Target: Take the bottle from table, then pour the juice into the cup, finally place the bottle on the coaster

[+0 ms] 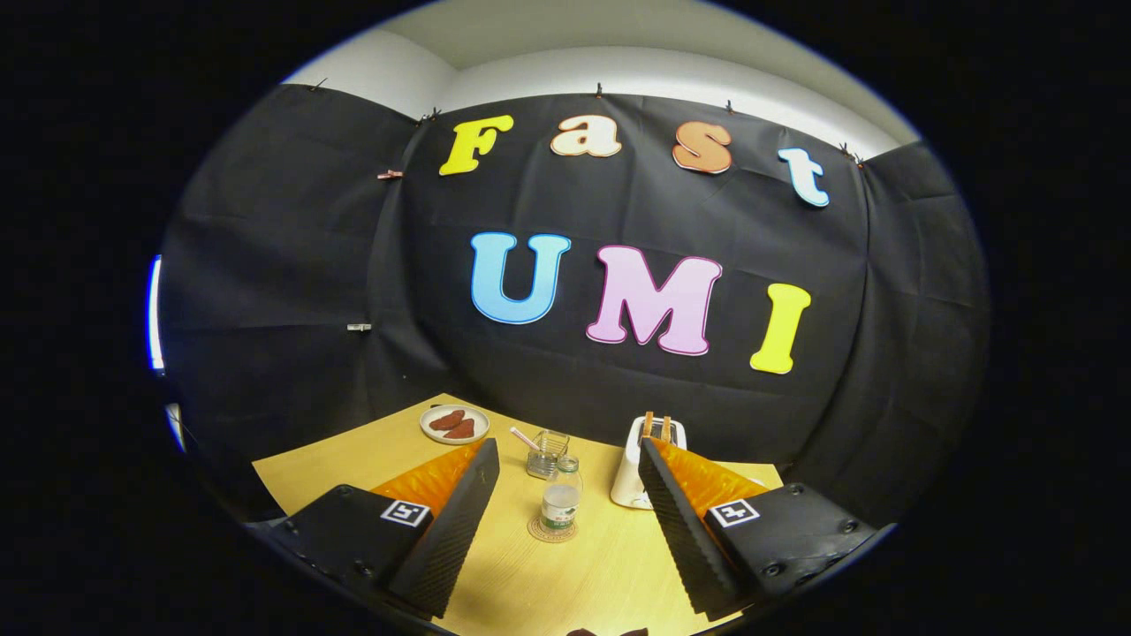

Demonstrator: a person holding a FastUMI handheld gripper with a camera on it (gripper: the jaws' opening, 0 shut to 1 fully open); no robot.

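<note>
Already the bottle (560, 496) stands on the coaster (552, 530) mid-table, just before the cup (548, 454) (its fill we cannot judge). Our gripper (565, 521) hangs wide open, holding nothing; we judge the task essentially finished.

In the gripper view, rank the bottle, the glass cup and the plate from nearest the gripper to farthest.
The gripper is open.
1. Bottle: on the coaster, ahead between the fingers.
2. Glass cup: just behind the bottle.
3. Plate: far left, by the wall.
</note>
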